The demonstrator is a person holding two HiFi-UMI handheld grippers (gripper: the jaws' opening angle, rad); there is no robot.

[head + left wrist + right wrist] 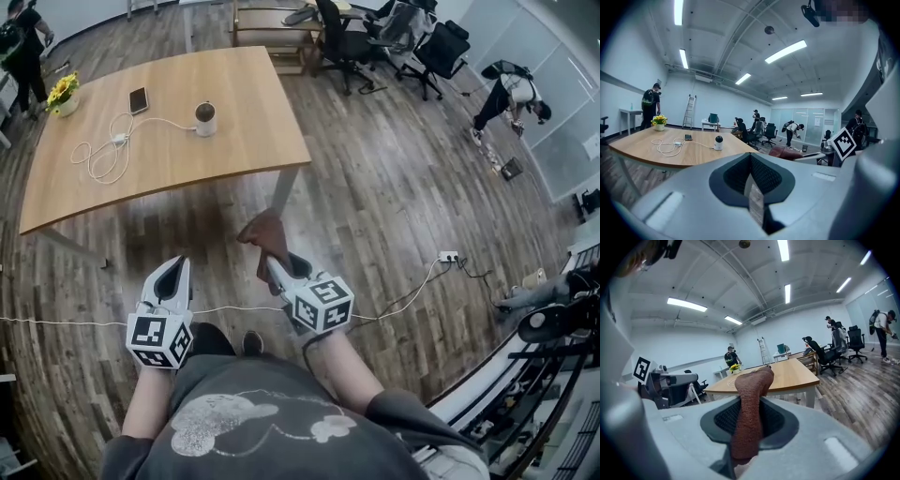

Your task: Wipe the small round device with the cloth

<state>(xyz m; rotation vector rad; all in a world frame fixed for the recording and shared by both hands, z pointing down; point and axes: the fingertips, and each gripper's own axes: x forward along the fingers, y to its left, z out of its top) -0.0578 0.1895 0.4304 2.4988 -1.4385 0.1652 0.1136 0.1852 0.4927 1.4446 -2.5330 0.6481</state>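
Note:
The small round device [205, 117] is white with a dark top and stands on the wooden table [234, 141]; it also shows far off in the left gripper view [718, 142]. My right gripper [274, 266] is shut on a brown cloth [265, 236], which sticks up between its jaws [751, 404]. My left gripper [173, 273] is shut with nothing in it. Both grippers hang over the floor, well short of the table's near edge.
On the table lie a coiled white cable [105, 150], a phone [139, 99] and a pot of yellow flowers [63, 95]. A white cord [394, 305] runs across the floor to a power strip [449, 256]. Office chairs [342, 42] stand behind the table. People stand at the room's edges.

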